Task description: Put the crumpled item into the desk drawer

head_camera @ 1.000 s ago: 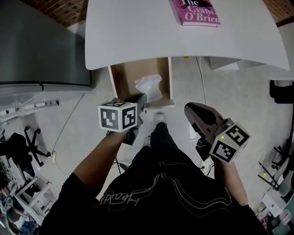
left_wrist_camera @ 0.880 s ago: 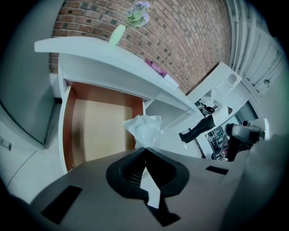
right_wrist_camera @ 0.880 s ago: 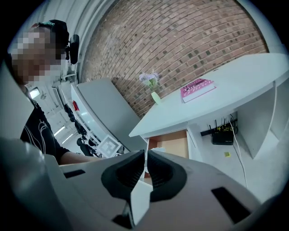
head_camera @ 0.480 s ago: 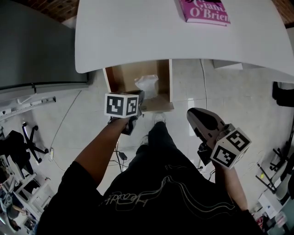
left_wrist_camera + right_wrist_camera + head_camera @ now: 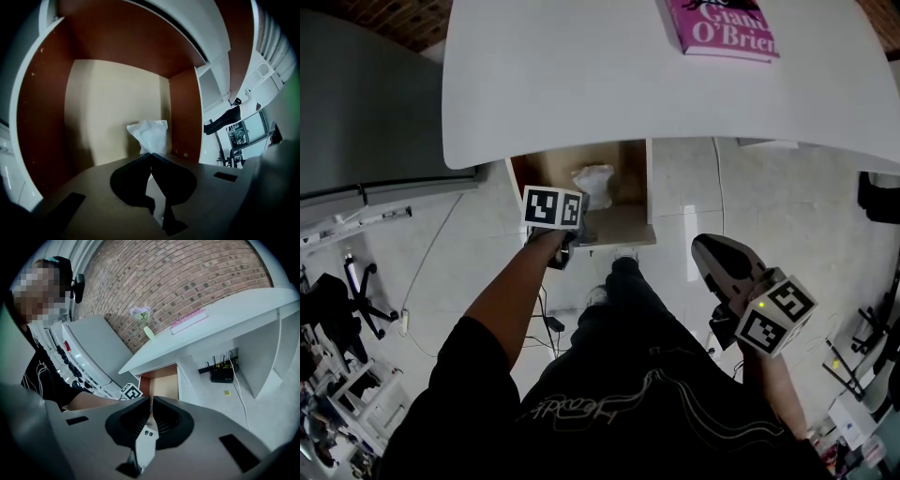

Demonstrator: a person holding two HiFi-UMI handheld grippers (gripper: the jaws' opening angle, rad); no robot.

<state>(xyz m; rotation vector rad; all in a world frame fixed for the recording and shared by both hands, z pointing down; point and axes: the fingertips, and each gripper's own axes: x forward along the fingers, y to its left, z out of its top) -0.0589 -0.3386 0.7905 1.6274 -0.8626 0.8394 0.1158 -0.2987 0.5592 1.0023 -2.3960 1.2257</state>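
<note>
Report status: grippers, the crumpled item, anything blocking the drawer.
Left gripper shut, empty, at the front of the drawer. Right gripper shut, empty, off to the side. Crumpled item lies inside the open drawer. Nothing blocking.

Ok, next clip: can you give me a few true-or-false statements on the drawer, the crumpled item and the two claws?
1. The desk drawer stands open. True.
2. The crumpled item lies on the desk top. False: it sits inside the open drawer.
3. The left claw is shut with nothing between its jaws. True: the crumpled item lies beyond its tips.
4. The right claw grips the pink book. False: it is shut on nothing and held away from the desk, and the book lies untouched on the desk top.
</note>
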